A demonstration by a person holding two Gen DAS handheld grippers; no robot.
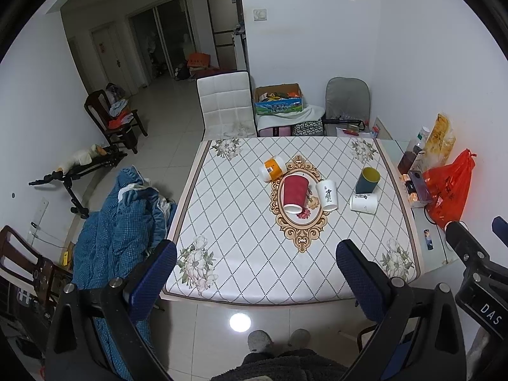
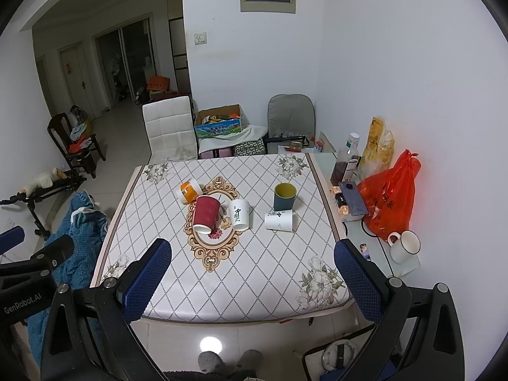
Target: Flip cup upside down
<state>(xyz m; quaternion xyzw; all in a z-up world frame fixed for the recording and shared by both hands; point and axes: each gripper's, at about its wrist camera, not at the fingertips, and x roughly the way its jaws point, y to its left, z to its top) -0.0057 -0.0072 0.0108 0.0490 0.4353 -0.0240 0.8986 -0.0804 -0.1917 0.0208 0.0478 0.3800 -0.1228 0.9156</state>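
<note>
Several cups sit on the patterned table (image 1: 241,254). A red ribbed paper cup (image 1: 295,193) (image 2: 205,214) appears rim-down at the centre. A white cup with black characters (image 1: 327,195) (image 2: 239,213) stands beside it. Another white cup (image 1: 364,202) (image 2: 279,220) lies on its side. A dark green cup with yellow inside (image 1: 368,180) (image 2: 284,196) stands upright, mouth up. An orange and white cup (image 1: 272,167) (image 2: 189,191) lies tipped. My left gripper (image 1: 255,274) and right gripper (image 2: 252,273) are open, empty, and held above the table's near edge.
A red plastic bag (image 2: 389,200), bottles (image 2: 344,165), a phone (image 2: 352,198) and a white mug (image 2: 404,247) crowd the side ledge on the right. A white chair (image 1: 227,103) stands behind the table. A blue blanket (image 1: 123,222) lies at the left.
</note>
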